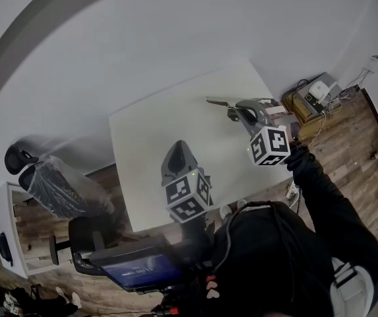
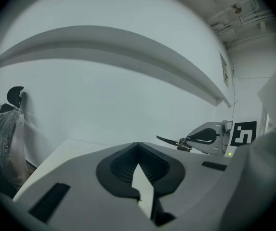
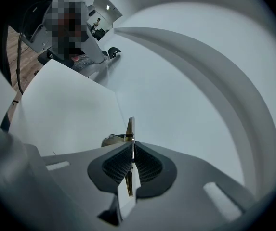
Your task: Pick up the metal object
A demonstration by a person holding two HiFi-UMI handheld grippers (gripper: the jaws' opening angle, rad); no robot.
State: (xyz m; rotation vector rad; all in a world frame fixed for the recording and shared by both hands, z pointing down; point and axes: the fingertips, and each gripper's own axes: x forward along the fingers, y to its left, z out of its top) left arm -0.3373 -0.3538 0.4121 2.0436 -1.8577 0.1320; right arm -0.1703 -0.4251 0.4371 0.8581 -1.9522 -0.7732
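Grey left gripper (image 1: 179, 149) and right gripper (image 1: 232, 115) bear black-and-white square-patterned cubes (image 1: 187, 197); the metal object (image 1: 216, 101) gleams silver-gold; table (image 1: 156, 137) white, floor (image 1: 347, 144) brown wood.

The metal object (image 3: 130, 129) is gleaming like thin polished steel, with a yellowish tint low down, possibly brass. The right gripper (image 3: 130, 148) and the left gripper (image 2: 138, 150) are showing matt grey plastic shells, and their pads (image 3: 114, 165) are looking dark, ribbed and rubbery. The table (image 1: 169, 157) is looking smooth and matt white. The floor (image 1: 347, 131) is showing brown wood grain. A chair (image 1: 60, 187) is wearing glossy clear plastic wrap.
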